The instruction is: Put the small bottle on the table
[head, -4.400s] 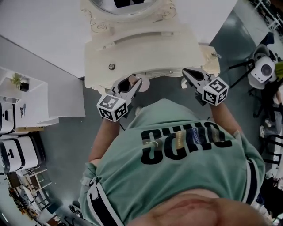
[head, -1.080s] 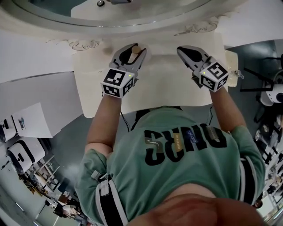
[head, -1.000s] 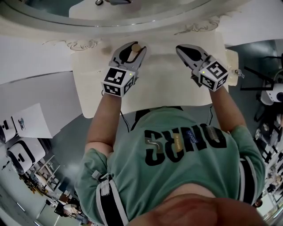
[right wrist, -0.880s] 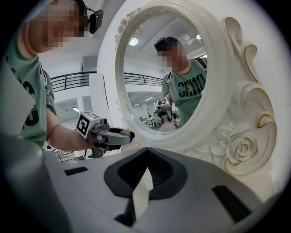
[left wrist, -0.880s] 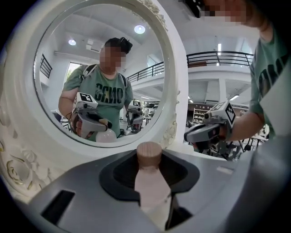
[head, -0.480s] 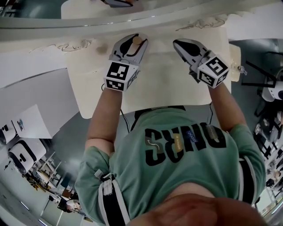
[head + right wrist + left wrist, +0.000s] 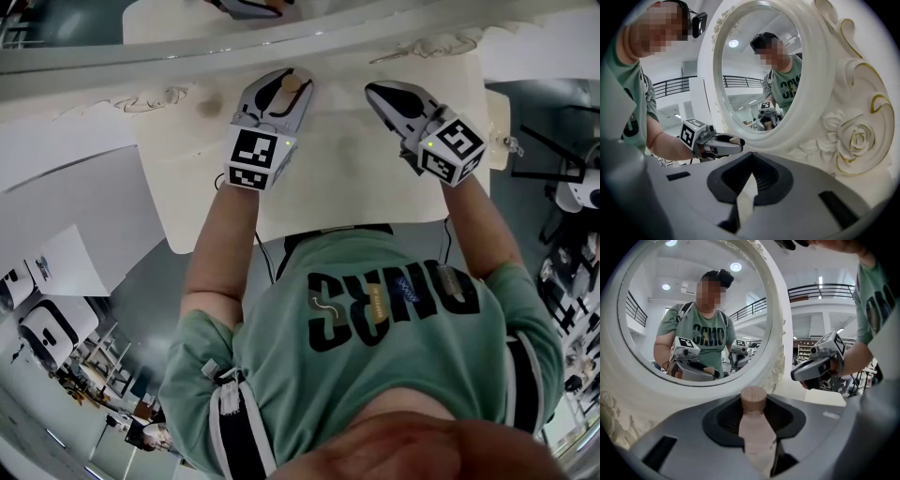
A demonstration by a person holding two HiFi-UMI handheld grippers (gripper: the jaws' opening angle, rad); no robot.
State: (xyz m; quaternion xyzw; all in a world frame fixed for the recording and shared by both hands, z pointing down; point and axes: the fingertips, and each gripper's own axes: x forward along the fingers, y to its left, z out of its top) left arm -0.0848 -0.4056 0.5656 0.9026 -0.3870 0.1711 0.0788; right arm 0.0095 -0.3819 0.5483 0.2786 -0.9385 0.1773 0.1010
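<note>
Left tool [image 7: 273,92] grips small bottle [image 7: 754,425] (base hidden).

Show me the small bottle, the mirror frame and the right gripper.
small bottle [image 7: 755,432]: left gripper view, its body.
mirror frame [image 7: 820,93]: right gripper view, right side.
right gripper [image 7: 375,92]: head view, fingertip end.

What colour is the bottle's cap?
The cap is light wood-tan; the left gripper view shows it best.
</note>
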